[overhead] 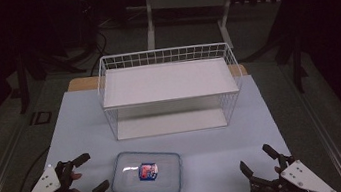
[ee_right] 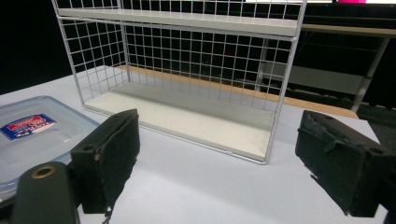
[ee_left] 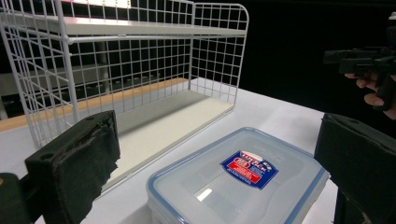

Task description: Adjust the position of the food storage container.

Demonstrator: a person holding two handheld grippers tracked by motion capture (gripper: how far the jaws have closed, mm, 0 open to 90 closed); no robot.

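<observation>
dark room around a pale table (overhead: 86, 123); the lidded container (overhead: 146, 172) lies in front of the wire rack (overhead: 167, 84), long axis across. left gripper (overhead: 86, 176) is just beside it, jaws spread, holding nothing; right gripper (overhead: 258, 162), likewise released, sits well apart.

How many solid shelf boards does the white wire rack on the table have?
2. The upper board sits inside the wire rack at the top; the lower board lies at its base on the table. None seem hidden.
</observation>
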